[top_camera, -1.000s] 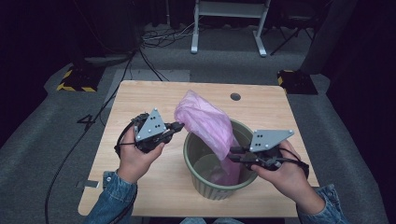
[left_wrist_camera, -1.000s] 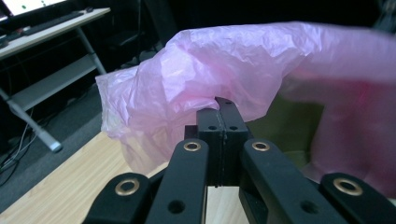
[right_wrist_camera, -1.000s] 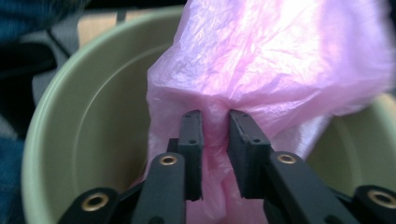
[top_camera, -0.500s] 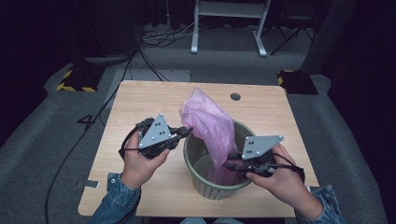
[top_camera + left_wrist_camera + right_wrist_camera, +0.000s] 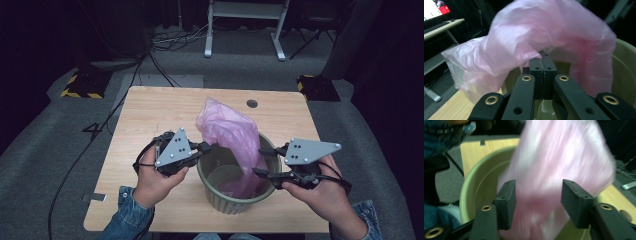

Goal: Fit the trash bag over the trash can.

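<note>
While the person's left tongs (image 5: 207, 148) sit at the near-left rim of the green bin (image 5: 220, 197), their jaws are clenched on a fold of the pink plastic bag (image 5: 227, 130); in the left gripper view the two black jaws meet with the film pinched between them at their tip (image 5: 541, 65), and the bag (image 5: 534, 37) billows above and to both sides of them. Part of the bag stands up above the bin's far-left rim, crumpled and leaning toward the far side of the table (image 5: 150, 110), and the rest hangs down inside the bin, where its lower end lies against the inner wall on the right.

At the bin's right rim, the right tongs (image 5: 261, 161) are released, jaws spread well apart and pointing in toward the bag. From the right gripper view the bag (image 5: 559, 165) appears blurred between and beyond the parted jaws (image 5: 537, 202), just above the bin's pale green rim (image 5: 474, 177); whether either jaw touches the film I cannot tell.

The bin stands on the near half of the wooden table, between the two hands. A denim sleeve (image 5: 127, 220) covers the left forearm at the table's near edge.
</note>
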Demonstrator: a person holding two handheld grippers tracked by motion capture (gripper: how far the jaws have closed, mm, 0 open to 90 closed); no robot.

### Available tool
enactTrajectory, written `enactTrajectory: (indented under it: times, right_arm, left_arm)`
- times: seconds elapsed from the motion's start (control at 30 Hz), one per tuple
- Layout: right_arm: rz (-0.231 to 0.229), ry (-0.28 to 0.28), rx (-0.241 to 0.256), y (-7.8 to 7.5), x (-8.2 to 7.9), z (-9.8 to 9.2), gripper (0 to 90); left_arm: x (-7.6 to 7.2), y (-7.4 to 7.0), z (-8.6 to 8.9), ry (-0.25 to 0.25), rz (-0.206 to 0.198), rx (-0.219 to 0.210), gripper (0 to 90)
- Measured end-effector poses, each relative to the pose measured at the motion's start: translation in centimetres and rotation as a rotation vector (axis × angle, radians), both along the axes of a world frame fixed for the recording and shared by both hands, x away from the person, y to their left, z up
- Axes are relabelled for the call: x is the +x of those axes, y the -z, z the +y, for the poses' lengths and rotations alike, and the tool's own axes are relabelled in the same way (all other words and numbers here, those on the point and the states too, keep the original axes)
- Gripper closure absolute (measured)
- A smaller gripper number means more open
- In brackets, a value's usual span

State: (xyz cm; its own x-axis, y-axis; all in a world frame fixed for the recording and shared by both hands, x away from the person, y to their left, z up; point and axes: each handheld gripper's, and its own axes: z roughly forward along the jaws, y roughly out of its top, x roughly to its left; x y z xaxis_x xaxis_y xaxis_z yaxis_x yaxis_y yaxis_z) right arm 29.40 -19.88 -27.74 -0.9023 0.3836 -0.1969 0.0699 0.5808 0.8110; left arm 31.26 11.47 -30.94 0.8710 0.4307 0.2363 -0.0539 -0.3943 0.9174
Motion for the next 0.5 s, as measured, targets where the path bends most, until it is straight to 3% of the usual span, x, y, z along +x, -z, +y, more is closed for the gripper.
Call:
enactTrajectory:
  times: [0.2,0.3,0.4,0.5]
  right_arm:
    - [-0.044,0.020,0.052,-1.6,-0.3,-0.1,41.9]
    - [-0.056,0.005,0.053,-1.8,-0.2,0.5,50.4]
    - [-0.027,-0.019,0.028,-1.1,0.3,1.3,59.4]
    - [0.038,-0.051,-0.026,0.8,1.0,2.3,67.7]
  left_arm:
    - [-0.2,-0.2,-0.2,0.016,-0.004,0.007,89.5]
    - [-0.5,-0.2,-0.6,0.031,-0.009,0.011,89.4]
    - [-0.7,-0.3,-0.9,0.041,-0.015,0.014,89.4]
    - [-0.8,-0.4,-1.1,0.054,-0.017,0.015,89.3]
